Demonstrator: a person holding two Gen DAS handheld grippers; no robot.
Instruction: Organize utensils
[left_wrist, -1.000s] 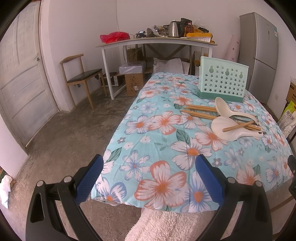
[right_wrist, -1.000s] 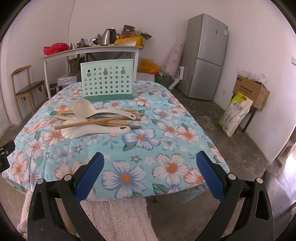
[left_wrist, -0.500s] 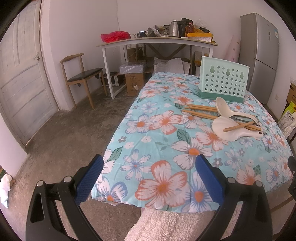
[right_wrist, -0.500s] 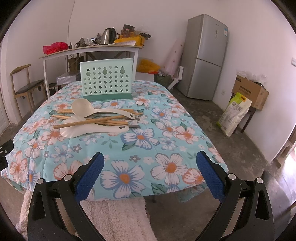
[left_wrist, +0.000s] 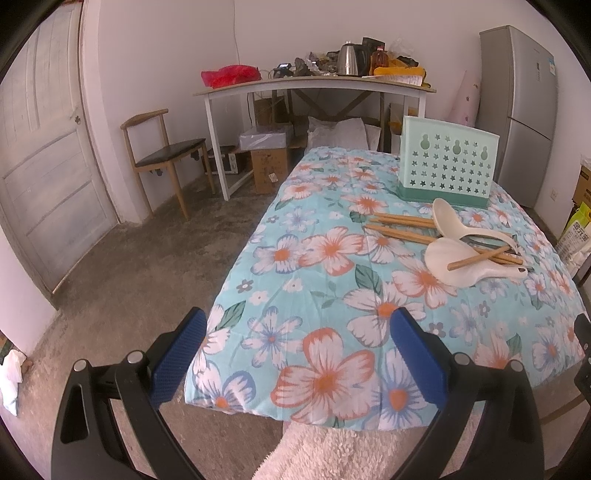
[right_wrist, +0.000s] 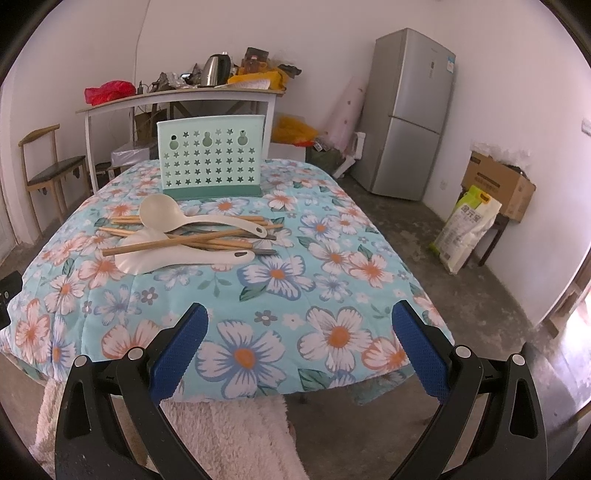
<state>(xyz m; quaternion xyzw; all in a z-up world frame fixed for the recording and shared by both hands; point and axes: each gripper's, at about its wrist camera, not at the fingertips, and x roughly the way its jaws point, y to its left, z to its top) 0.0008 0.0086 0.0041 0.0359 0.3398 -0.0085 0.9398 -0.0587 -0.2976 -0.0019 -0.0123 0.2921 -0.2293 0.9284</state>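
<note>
Honestly, I judge nothing is sorted yet; my left gripper (left_wrist: 297, 350) and right gripper (right_wrist: 299, 347) hang spread and empty at the table's near edge; spoons (right_wrist: 192, 218) and chopsticks (right_wrist: 173, 243) lie heaped before the holder (right_wrist: 211, 157); next I reach and pinch one chopstick.

Both views edge closer to the floral tablecloth (right_wrist: 280, 288); the pile of utensils (right_wrist: 192, 236) sits slightly nearer the right gripper (right_wrist: 299, 343) fingers.
</note>
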